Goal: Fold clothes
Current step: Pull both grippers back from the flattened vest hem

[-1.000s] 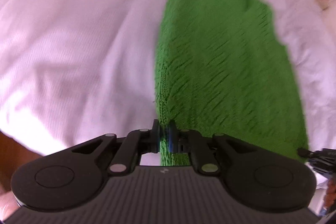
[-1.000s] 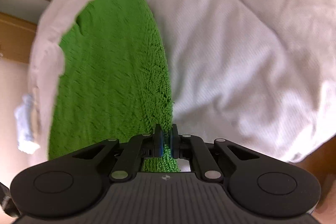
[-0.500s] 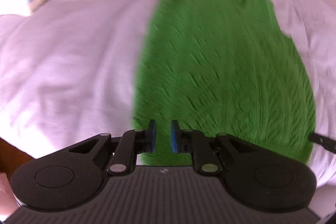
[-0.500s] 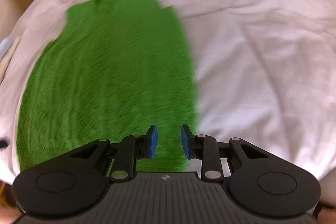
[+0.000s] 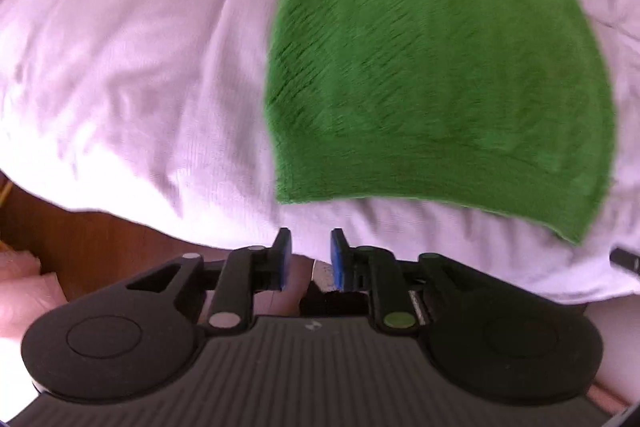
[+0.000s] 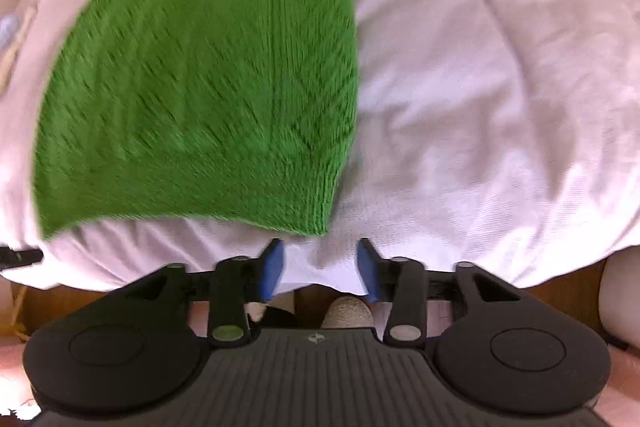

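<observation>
Both grippers, left (image 5: 310,254) and right (image 6: 319,266), are pointed downward, jaws just spread and empty, with the green knit garment (image 5: 436,67) laid flat beyond them

Each camera sat on its own gripper and looked steeply down along the fingers at the near edge of the bed (image 5: 120,87). The left wrist view had the green garment (image 5: 440,67) to its right side. The right wrist view had the same green garment (image 6: 208,99) to its left side. Both views shared this garment and the white bedding around it, seen from close above.
</observation>
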`<state>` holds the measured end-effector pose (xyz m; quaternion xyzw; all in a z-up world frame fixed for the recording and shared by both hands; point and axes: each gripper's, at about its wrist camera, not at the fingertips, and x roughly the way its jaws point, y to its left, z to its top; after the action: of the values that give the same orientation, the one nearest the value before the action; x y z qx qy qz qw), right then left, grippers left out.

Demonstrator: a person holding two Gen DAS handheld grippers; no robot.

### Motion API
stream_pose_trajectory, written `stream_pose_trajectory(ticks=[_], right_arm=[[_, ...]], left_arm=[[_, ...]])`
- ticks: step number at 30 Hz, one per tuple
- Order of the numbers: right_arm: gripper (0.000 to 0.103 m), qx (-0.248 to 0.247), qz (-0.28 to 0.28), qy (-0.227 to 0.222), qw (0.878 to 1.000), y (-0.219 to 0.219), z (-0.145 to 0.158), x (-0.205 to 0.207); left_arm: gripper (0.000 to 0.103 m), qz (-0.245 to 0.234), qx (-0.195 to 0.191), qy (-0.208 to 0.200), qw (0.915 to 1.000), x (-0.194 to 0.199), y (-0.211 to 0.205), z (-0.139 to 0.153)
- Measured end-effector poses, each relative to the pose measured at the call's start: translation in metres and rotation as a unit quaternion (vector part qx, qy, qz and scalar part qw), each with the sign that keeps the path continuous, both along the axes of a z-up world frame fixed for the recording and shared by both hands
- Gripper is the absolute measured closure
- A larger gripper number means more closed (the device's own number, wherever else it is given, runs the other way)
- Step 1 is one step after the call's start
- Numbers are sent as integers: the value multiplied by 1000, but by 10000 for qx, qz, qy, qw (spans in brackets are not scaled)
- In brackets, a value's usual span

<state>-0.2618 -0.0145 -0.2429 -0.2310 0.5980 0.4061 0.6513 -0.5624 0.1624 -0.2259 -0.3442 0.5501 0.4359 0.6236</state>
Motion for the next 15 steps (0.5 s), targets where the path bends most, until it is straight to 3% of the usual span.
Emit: stream_pose_trajectory(ticks=[4, 10, 15], right_arm=[[30, 420, -51, -121, 9990, 15, 51, -3], [16, 849, 2, -95, 9963, 24, 87, -16], [12, 903, 125, -41, 9958, 24, 100, -28]], left_arm=[[71, -229, 346, -112, 9991, 13, -9, 40], [61, -323, 774, -204, 9963, 29, -22, 90], [60, -345, 901, -281, 9949, 37, -28, 104]])
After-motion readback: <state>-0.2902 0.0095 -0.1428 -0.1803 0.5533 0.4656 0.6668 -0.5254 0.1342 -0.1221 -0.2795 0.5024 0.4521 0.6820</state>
